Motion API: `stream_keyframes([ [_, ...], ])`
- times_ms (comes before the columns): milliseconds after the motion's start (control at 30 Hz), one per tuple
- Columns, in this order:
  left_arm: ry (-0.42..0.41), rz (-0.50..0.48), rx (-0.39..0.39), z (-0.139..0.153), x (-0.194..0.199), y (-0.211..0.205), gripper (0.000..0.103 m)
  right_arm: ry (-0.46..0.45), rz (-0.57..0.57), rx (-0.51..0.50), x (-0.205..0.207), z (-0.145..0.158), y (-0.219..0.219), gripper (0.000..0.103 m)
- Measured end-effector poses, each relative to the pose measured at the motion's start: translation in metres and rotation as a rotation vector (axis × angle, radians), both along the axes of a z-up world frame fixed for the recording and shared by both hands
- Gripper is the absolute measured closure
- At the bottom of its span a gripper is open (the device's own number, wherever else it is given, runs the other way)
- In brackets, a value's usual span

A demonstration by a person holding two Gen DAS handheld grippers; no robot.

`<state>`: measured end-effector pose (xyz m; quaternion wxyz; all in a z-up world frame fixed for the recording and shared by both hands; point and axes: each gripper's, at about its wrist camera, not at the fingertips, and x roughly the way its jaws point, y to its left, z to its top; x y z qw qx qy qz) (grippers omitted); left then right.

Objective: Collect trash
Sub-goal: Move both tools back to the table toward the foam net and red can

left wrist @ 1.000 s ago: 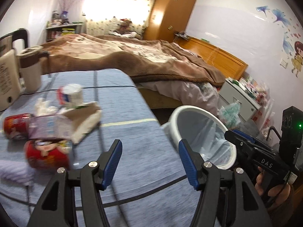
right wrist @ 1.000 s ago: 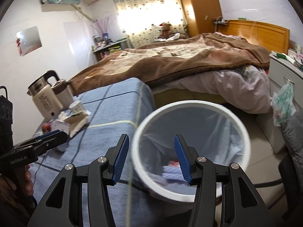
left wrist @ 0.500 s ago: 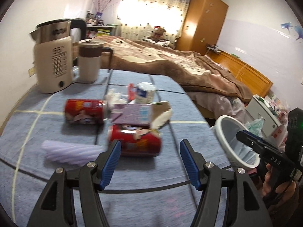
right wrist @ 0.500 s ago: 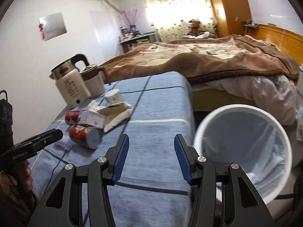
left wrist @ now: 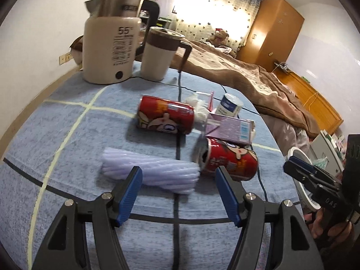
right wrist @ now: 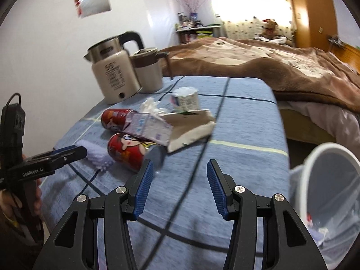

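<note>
Though motion blur softens its edges, the ribbed lilac wrapper (left wrist: 149, 171) lies flat on the blue tablecloth (left wrist: 67, 135) just ahead of the left gripper (left wrist: 177, 193), its long axis running crosswise to the fingers; its near edge is hidden behind them. Those jaws are opening, with nothing between them. Just beyond to the right, a red can (left wrist: 229, 160) points its open mouth at the wrapper. The right gripper (right wrist: 180, 187) stands apart and empty; the white bin (right wrist: 326, 193) to its right is cut off.

Left tongs (left wrist: 178, 194) opening, right tongs (right wrist: 180, 185) apparently parted, both empty.
</note>
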<state>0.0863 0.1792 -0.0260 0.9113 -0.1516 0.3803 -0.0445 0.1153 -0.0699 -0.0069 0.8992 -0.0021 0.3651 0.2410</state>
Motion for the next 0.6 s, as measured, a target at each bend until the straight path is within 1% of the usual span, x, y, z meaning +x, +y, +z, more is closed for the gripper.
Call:
stream_keyframes([
  [100,0.025,0.013,-0.013,-0.005,0.002,0.007,0.034,0.009,0.032,-0.002,0.008,-0.003,0.014,0.052],
  [200,0.024,0.009,-0.022,-0.006,0.003,0.01,0.034,0.017,0.066,0.017,0.017,-0.006,0.027,0.052],
  [367,0.071,-0.002,-0.069,-0.017,0.013,0.017,0.034,0.028,0.121,0.02,0.028,-0.011,0.044,0.052],
  [400,0.079,0.01,-0.063,-0.018,0.015,0.018,0.034,0.031,0.136,0.02,0.029,-0.012,0.047,0.052],
  [467,0.084,0.022,-0.025,-0.019,0.017,0.018,0.034,0.037,0.166,0.022,0.03,-0.015,0.052,0.052],
  [500,0.088,0.024,-0.018,-0.02,0.018,0.018,0.034,0.05,0.19,0.025,0.031,-0.018,0.055,0.052],
  [600,0.088,0.021,-0.017,-0.021,0.019,0.022,0.034,0.049,0.24,0.019,0.026,-0.021,0.062,0.052],
])
